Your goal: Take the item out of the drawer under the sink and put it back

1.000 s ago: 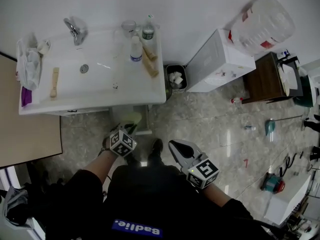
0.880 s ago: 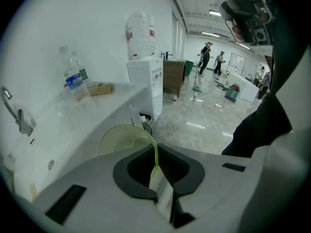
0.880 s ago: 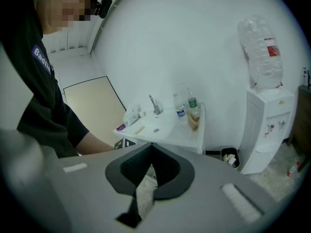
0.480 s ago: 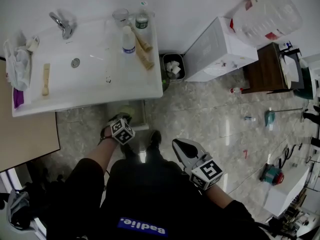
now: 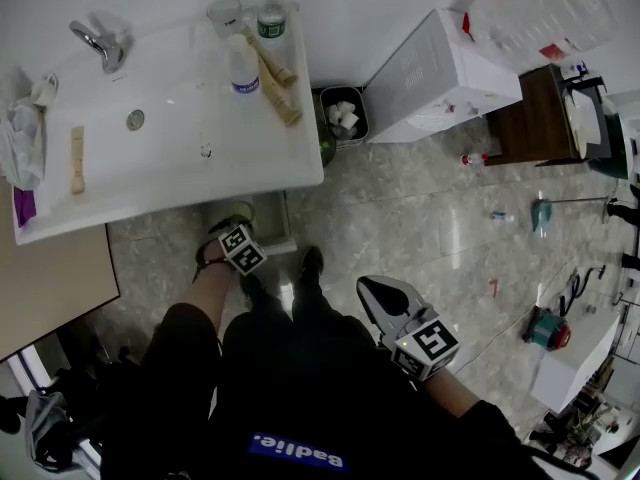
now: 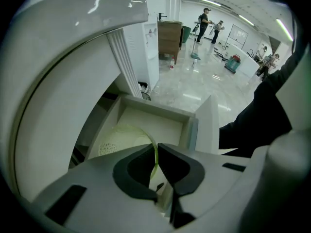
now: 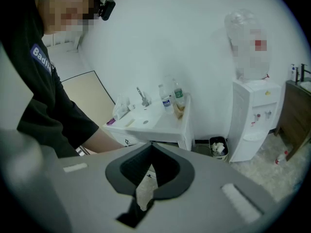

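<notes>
Since the earlier frame our left claw [image 6: 156, 149] has sunk below the sink [image 5: 180, 158], lowering the pale green strainer bowl [image 6: 119, 139] into the open drawer [image 6: 160, 123]. The claw pinches the bowl's thin rim edge-on. The bowl looks like light, thin, bendy plastic, so we judge that a gentle hold on the rim suits it. Our right claw [image 7: 152, 149] hangs pressed together, empty.

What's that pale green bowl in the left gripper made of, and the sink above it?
Pale green bowl: looks like thin, slightly see-through plastic; its narrow rim sits pinched in the left gripper, and small holes dot one side. Sink: probably glazed ceramic, white and glossy with bright reflections, though moulded resin is possible.
</notes>
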`<action>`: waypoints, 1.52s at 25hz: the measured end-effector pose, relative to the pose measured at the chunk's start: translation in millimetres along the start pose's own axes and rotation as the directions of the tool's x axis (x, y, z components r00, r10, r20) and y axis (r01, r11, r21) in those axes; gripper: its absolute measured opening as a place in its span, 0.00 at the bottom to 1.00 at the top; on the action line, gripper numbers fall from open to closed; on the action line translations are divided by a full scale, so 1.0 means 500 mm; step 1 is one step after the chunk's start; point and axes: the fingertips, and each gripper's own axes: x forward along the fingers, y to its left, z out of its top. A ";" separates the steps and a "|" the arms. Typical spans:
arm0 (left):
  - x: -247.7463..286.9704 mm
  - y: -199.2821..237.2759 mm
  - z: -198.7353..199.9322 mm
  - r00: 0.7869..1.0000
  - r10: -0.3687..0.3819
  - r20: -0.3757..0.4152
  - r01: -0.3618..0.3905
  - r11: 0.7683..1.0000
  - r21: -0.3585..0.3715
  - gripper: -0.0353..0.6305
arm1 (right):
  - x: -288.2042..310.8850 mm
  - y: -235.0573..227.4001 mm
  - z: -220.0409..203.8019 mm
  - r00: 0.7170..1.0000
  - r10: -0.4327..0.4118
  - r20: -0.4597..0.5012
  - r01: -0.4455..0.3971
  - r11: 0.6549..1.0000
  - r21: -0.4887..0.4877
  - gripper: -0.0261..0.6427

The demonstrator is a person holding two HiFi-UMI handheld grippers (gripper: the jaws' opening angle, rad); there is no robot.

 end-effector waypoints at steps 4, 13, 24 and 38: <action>0.024 0.007 -0.016 1.000 0.015 -0.020 -0.014 0.999 0.040 0.09 | 0.002 -0.010 -0.015 1.000 -0.013 -0.010 0.013 1.000 0.023 0.04; 0.064 0.010 -0.017 0.998 0.039 -0.048 -0.034 0.993 0.115 0.09 | -0.003 -0.030 -0.028 0.999 -0.032 -0.020 0.033 0.998 0.048 0.04; 0.089 0.007 -0.011 0.998 0.031 -0.061 -0.021 0.988 0.155 0.09 | -0.008 -0.046 -0.046 0.998 -0.039 -0.050 0.042 0.998 0.045 0.04; 0.086 -0.011 0.001 0.998 -0.009 -0.055 0.019 0.981 0.193 0.10 | 0.006 -0.031 -0.041 0.999 -0.017 -0.051 0.019 0.999 0.039 0.04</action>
